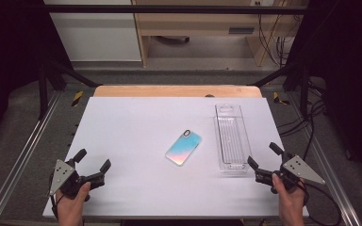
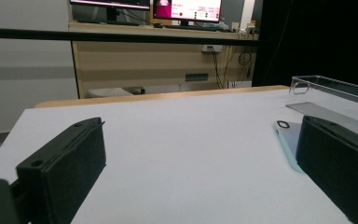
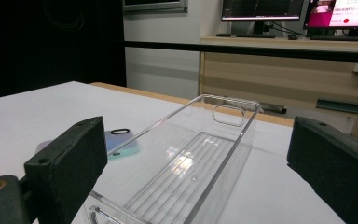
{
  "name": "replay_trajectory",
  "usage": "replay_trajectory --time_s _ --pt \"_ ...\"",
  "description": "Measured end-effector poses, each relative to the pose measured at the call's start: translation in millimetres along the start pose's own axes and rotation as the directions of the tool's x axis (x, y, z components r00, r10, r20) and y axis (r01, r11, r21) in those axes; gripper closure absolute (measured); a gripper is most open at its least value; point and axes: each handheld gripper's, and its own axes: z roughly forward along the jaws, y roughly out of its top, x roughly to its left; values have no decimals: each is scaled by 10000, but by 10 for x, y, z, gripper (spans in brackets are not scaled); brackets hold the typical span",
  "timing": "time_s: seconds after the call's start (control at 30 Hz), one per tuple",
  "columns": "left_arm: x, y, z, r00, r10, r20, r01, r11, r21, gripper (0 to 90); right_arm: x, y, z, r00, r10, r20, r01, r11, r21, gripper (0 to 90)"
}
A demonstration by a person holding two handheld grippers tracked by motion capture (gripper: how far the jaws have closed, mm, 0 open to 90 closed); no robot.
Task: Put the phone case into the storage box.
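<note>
Left tool (image 1: 92,165) & right tool (image 1: 263,157) both wide open, empty, phone case (image 1: 184,148) betw. them, clear tray (image 1: 231,136) just ahead of right.

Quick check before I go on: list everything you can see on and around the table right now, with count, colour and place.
phone case: 1, pastel blue-to-pink with a dark camera ring, lying flat near the table's middle, left of the tray and apart from it.
clear plastic tray: 1, transparent with a ribbed floor and handle cut-outs, empty, lengthwise on the right half of the table.
table: 1, white top with a wooden far edge.
monitors: at least 2, lit, on the wooden desk behind the table.
left gripper: 1, black with a grey plate, near left corner, open, holding nothing.
right gripper: 1, black with a grey plate, near right corner, open, facing the tray's near end.
hands: 2, at the near edge, one on each gripper.
</note>
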Motion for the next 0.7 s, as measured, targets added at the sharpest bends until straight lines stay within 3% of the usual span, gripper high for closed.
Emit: replay_trajectory --time_s 0.17,0.33,0.5,0.6,0.7 --pt "-79 -10 22 9999 -146 -54 148 9989 436 18 24 -9 -13 9999 -138 104 137 9999 57 51" --pt "-257 6 133 9998 83 187 -101 9952 976 30 49 -17 -20 9995 -239 207 237 9996 125 49" --pt "-420 58 378 9953 462 855 -596 9849 1623 59 53 -13 -26 9995 -246 211 245 9997 73 42" --pt "-514 112 531 9894 740 1252 -973 9766 1919 60 60 -7 -25 9993 -281 250 279 9996 72 36" --pt "-606 163 662 9822 779 1709 -1116 9740 1973 60 63 -9 -27 9993 -294 236 292 9995 84 36"
